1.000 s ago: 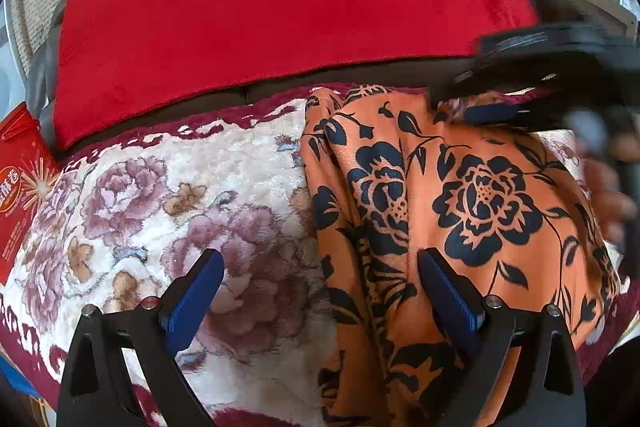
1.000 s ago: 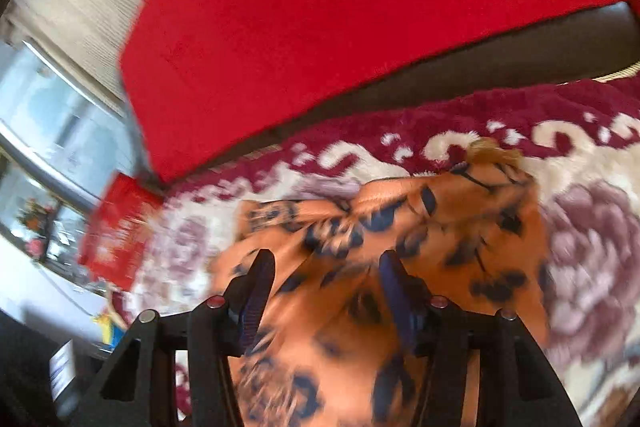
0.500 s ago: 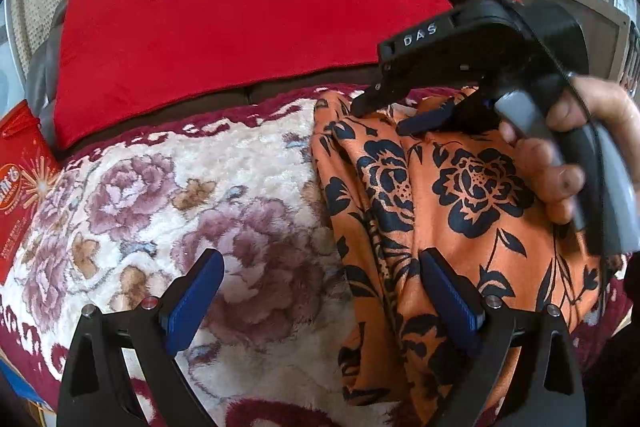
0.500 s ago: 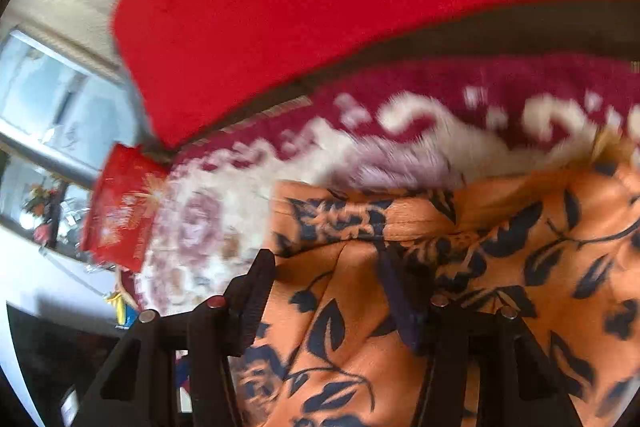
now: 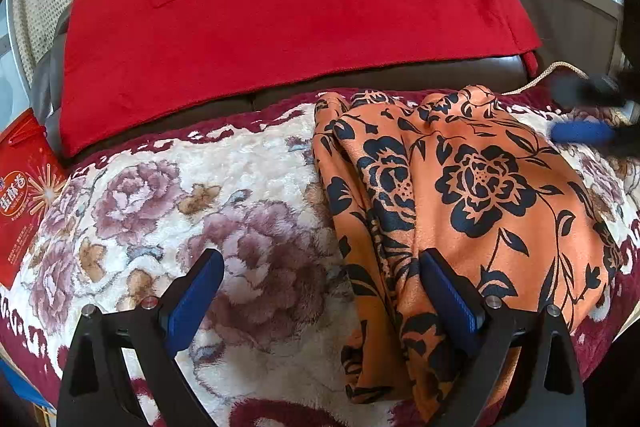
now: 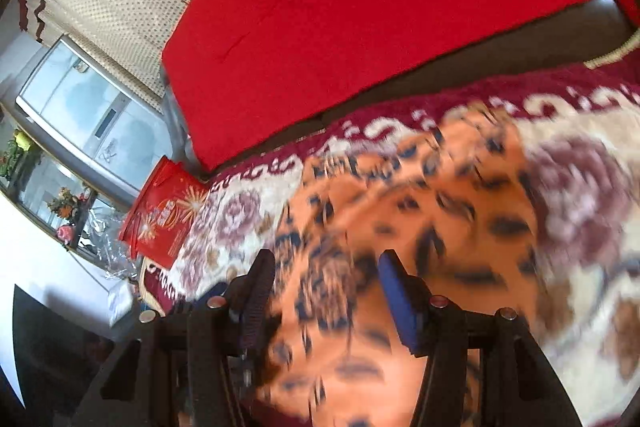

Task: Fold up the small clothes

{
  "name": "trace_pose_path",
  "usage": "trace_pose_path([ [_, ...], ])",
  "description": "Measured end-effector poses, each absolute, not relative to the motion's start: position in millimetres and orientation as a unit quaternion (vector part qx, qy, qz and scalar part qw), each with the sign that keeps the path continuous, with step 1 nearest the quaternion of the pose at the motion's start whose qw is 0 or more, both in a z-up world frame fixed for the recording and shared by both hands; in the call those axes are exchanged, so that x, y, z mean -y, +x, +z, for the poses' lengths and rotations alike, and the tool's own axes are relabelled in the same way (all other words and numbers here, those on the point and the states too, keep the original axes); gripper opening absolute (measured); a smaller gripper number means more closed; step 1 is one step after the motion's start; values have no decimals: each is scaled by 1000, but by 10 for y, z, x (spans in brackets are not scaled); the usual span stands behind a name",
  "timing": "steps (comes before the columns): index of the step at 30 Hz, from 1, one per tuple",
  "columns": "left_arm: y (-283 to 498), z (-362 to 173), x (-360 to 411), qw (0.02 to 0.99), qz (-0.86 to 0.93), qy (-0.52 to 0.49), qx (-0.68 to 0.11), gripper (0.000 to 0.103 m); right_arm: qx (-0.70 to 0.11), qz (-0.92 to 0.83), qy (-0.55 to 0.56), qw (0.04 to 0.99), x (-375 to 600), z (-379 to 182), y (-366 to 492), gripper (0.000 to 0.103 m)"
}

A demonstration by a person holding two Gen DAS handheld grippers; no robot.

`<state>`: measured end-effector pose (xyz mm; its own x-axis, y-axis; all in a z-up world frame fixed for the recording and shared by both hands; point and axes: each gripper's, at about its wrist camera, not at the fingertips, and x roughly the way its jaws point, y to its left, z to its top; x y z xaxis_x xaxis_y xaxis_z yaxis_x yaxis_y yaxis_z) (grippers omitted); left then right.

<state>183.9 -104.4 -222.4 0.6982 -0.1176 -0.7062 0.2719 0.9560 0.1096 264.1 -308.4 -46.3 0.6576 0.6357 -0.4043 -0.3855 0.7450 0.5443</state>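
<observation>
An orange garment with a black flower print (image 5: 472, 203) lies folded lengthwise on the floral blanket (image 5: 160, 195). It also shows, blurred, in the right wrist view (image 6: 400, 227). My left gripper (image 5: 320, 291) is open and empty, low over the garment's left edge near its front end. My right gripper (image 6: 326, 287) is open and empty above the garment. In the left wrist view it shows as a blurred dark shape with a blue pad (image 5: 584, 133) at the garment's far right corner.
The blanket covers a sofa seat with a red cloth (image 5: 280, 7) draped over the backrest. A red printed box (image 5: 20, 195) stands at the left end. A beige cord (image 5: 556, 71) lies at the back right. Curtains and a window are behind.
My right gripper has let go of the garment's far edge and pulled away to the right. The garment now lies flat. My left gripper has stayed open in place.
</observation>
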Motion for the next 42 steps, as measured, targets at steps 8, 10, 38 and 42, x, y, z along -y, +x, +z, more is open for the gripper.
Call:
trace_pose_path([
  [8, 1845, -2263, 1031, 917, -99, 107, -370, 102, -329, 287, 255, 863, 3186, -1100, 2553, 56],
  [10, 1851, -2263, 1018, 918, -99, 105, -370, 102, -327, 294, 254, 861, 3250, -1070, 2517, 56],
  [38, 1528, -1758, 870, 946, -30, 100, -307, 102, -155, 197, 176, 952, 3573, -684, 1551, 75],
  [42, 1627, -1891, 730, 929, -61, 60, -361, 102, -196, 186, 186, 945, 3578, -800, 1700, 75],
])
